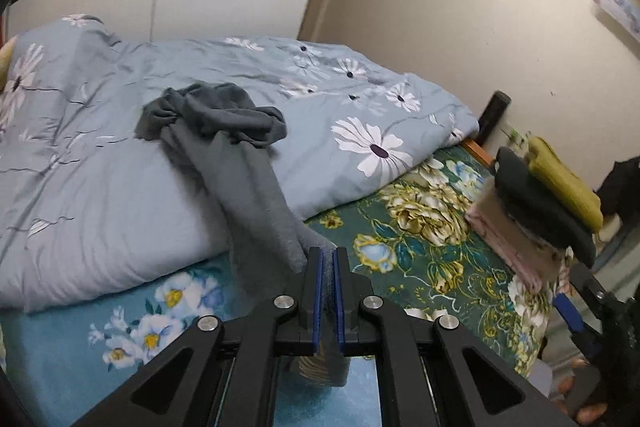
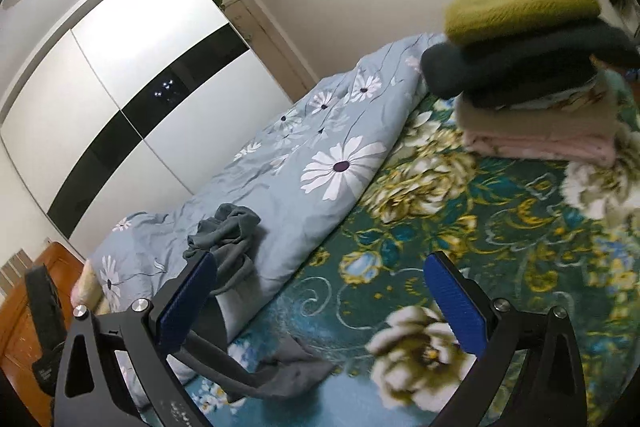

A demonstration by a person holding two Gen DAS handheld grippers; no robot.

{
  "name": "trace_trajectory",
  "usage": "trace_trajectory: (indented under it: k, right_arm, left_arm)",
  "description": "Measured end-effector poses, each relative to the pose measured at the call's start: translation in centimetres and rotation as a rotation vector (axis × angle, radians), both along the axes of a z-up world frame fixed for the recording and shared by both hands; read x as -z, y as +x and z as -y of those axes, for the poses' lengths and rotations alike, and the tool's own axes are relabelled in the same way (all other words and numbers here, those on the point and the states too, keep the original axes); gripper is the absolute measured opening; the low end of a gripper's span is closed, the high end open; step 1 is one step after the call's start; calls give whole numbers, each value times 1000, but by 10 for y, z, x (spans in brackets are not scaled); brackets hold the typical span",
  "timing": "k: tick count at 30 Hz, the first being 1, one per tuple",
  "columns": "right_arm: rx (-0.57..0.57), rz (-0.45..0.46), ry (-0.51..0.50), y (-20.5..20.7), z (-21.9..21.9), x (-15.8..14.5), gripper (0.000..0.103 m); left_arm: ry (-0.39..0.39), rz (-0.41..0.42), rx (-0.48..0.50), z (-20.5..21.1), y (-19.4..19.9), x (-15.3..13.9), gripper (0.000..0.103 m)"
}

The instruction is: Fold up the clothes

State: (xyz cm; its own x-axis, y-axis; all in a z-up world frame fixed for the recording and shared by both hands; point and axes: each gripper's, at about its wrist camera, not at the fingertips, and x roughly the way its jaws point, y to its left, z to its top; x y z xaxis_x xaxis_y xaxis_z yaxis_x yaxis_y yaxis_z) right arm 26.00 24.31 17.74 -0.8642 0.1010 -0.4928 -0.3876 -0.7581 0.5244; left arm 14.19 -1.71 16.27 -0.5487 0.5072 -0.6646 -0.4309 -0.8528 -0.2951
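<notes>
one grey garment point(image 1: 240, 163) edge clamped in left gripper point(image 1: 328, 267); right gripper point(image 2: 324, 291) agape.

Folded stack point(image 2: 536, 75) blurred — grey garment's point(image 1: 256, 187) end hidden behind pads.

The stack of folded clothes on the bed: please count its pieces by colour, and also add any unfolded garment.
Olive-green knitted piece: 1
Dark grey-green piece: 1
Beige piece: 1
Pale pink piece: 1
Unfolded grey garment, pinched in the left gripper jaws: 1
Total: 5
</notes>
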Motion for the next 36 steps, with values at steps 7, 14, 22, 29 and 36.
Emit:
trace_trajectory:
  k: [7, 14, 22, 29, 36]
  right_arm:
    - [-59, 17, -10, 2, 12, -3, 103]
    - [-66, -13, -5, 11, 18, -12, 103]
    - [51, -7, -21, 48, -14, -18, 103]
    - [77, 29, -9, 64, -24, -9, 103]
    - [37, 96, -11, 44, -22, 11, 103]
  left_arm:
    - [49, -83, -6, 6, 21, -25, 5]
    - [50, -193, 122, -8, 54, -58, 5]
    - [209, -219, 397, -109, 85, -97, 0]
    - [143, -41, 235, -96, 7, -43, 1]
    - [125, 287, -161, -8, -133, 38, 45]
